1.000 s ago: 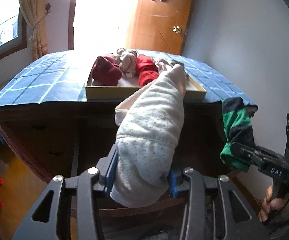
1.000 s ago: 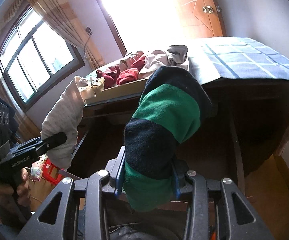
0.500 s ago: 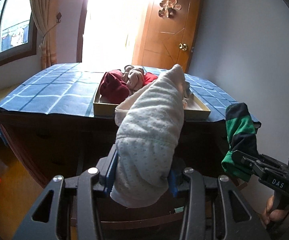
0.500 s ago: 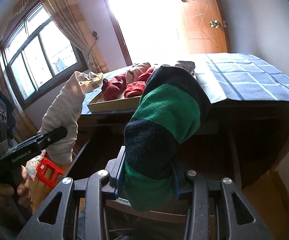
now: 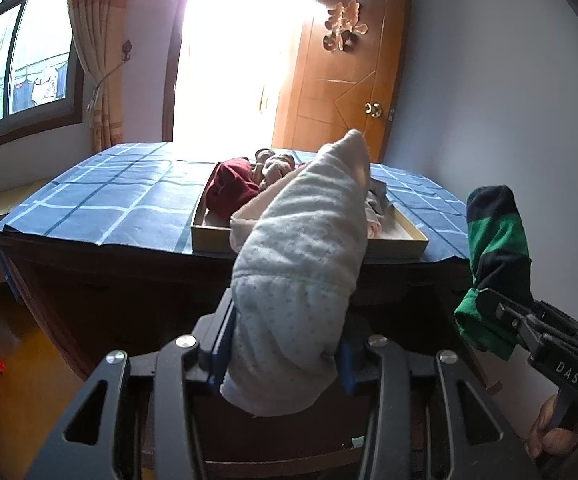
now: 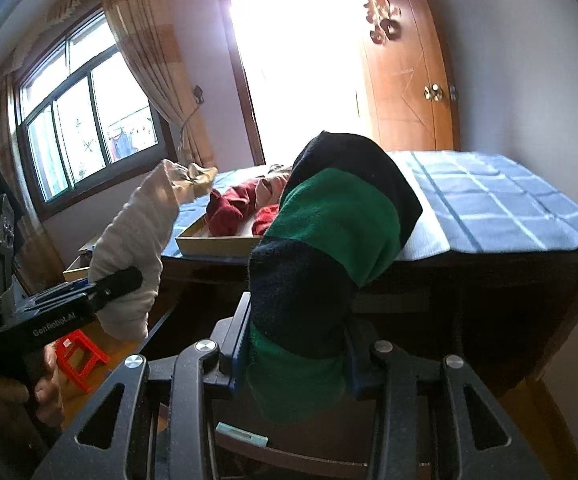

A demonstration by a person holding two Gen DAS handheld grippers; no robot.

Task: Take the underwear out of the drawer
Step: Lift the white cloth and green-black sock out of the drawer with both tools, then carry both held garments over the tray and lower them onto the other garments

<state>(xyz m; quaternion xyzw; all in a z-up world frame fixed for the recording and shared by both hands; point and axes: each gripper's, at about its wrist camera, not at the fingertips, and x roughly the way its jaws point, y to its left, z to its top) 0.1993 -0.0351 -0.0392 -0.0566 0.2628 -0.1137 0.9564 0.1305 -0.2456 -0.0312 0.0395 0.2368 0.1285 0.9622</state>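
My left gripper (image 5: 285,360) is shut on a pale grey dotted underwear roll (image 5: 301,280) that stands up between its jaws; it also shows in the right wrist view (image 6: 137,248). My right gripper (image 6: 295,360) is shut on a green and dark navy striped underwear roll (image 6: 329,248), also seen at the right of the left wrist view (image 5: 497,256). Both are held in the air in front of the table. A shallow tan tray (image 5: 217,236) on the table holds red and beige rolled garments (image 5: 233,184).
The table has a blue checked cloth (image 5: 109,196) and a dark wooden front (image 5: 129,288). A wooden door (image 5: 353,80) and a bright doorway lie behind it. A window with curtains is at the left. A red stool (image 6: 81,352) stands on the floor.
Both grippers have risen and drawn back from the table with their rolls still held. The table and tray now look lower and farther off.
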